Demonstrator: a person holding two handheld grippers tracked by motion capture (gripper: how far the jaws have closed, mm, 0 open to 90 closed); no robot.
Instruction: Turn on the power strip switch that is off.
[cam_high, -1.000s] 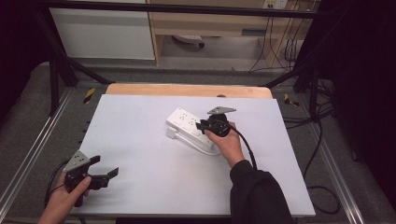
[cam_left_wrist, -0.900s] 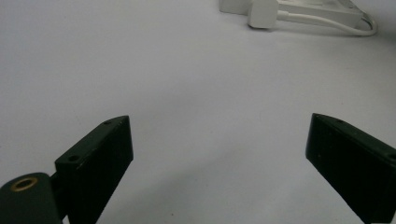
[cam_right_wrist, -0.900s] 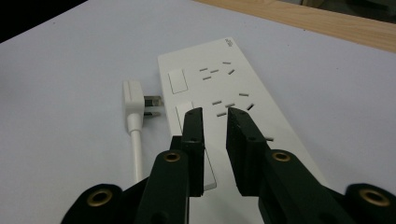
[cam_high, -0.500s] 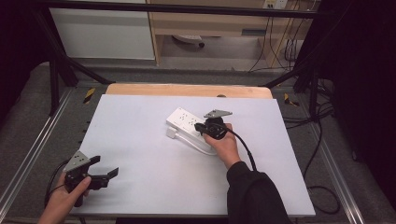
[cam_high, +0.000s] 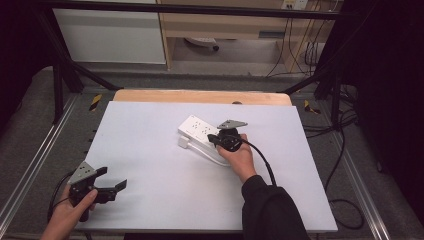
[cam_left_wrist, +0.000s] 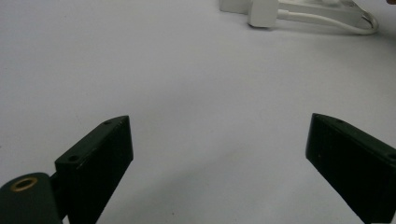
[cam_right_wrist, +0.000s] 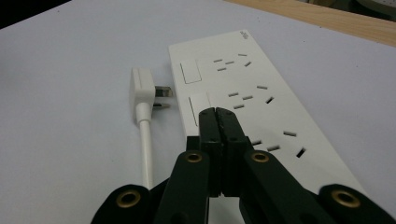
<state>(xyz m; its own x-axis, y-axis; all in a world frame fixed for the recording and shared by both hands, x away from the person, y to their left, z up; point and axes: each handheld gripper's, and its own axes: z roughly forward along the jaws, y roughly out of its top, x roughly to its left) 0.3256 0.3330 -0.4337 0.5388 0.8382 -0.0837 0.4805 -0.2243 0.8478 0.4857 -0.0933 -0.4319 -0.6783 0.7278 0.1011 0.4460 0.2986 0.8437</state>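
The white power strip (cam_high: 202, 131) lies near the middle of the desk (cam_high: 150, 150), its plug (cam_right_wrist: 142, 91) lying just beside it. The right tool (cam_right_wrist: 218, 116) sits over the strip by a switch (cam_right_wrist: 198, 106), its jaws having just been closing, now pressed together with nothing between them. The left tool (cam_high: 112, 186) rests at the desk's near left corner, well apart from the strip, jaws spread wide.

Both grippers are black, each topped by a grey three-cornered plate and trailing a black cable. Brass-coloured screws dot the right gripper (cam_right_wrist: 218, 114). The right arm wears a black sleeve (cam_high: 272, 210).
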